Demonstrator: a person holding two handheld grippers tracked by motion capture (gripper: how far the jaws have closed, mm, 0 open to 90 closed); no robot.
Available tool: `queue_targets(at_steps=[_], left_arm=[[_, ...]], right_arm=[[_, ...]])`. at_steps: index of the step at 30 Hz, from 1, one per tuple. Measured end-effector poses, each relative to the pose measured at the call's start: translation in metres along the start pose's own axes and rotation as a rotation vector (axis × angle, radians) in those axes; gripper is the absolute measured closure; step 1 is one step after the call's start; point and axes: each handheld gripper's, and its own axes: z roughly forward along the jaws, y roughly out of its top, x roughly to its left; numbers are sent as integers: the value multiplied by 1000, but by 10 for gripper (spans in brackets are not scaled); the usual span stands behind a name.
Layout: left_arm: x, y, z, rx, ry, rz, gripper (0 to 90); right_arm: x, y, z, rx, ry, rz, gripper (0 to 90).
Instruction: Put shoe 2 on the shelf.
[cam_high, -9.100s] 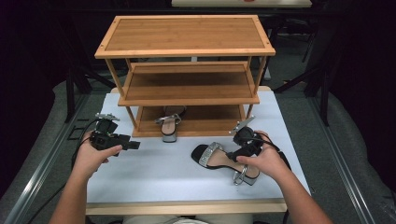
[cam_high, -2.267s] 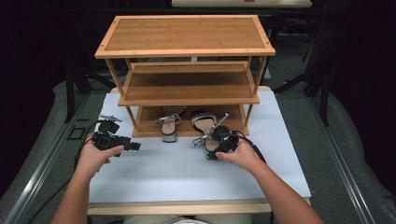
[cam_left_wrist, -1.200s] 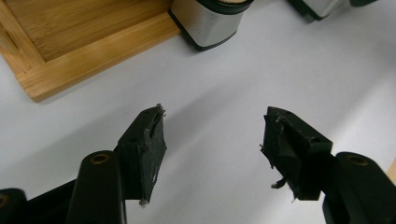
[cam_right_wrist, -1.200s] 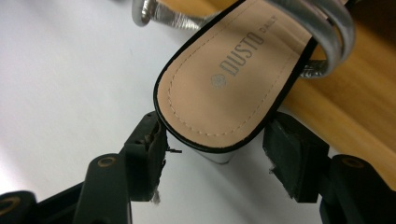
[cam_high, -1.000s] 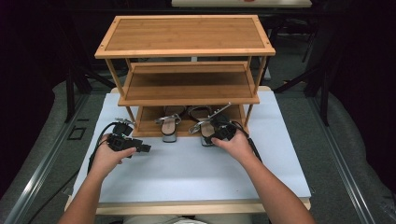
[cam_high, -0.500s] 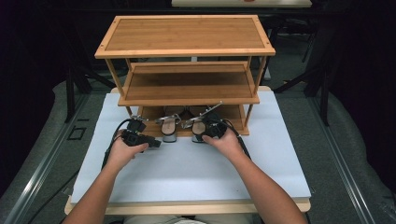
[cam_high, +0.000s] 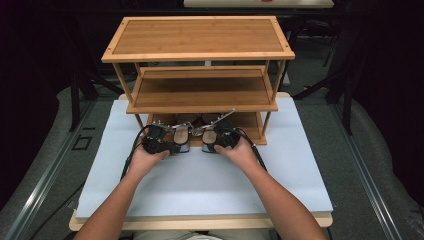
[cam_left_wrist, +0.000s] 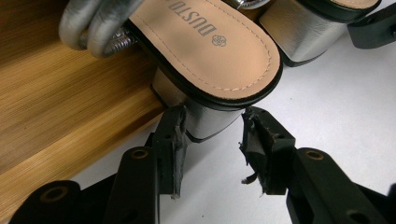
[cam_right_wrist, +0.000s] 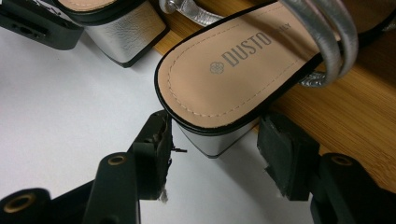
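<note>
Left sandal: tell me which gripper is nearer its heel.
Left. The left gripper has open jaws at either side of the left sandal's heel; the right gripper is at the right sandal instead.

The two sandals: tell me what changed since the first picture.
The right sandal went from the mat to the rack's bottom shelf beside the left sandal. The right gripper let it go and now straddles its heel, open. The left gripper came forward to the left sandal's heel. Rack and left sandal stayed.
</note>
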Motion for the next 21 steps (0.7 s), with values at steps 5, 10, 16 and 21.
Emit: queue_targets(at_steps=[5, 10, 16, 21], left_arm=[[-3, 2, 2, 3, -11, -4, 598], [-8, 4, 6, -10, -31, -27, 607], [-15, 7, 12, -17, -52, -20, 616], [-19, 9, 14, -18, -57, -18, 616]], right_arm=[[0, -1, 0, -10, -7, 0, 451], [1, -1, -1, -2, -5, 9, 451], [-5, -2, -5, -10, -25, 16, 446], [-2, -4, 4, -116, -83, -12, 443]])
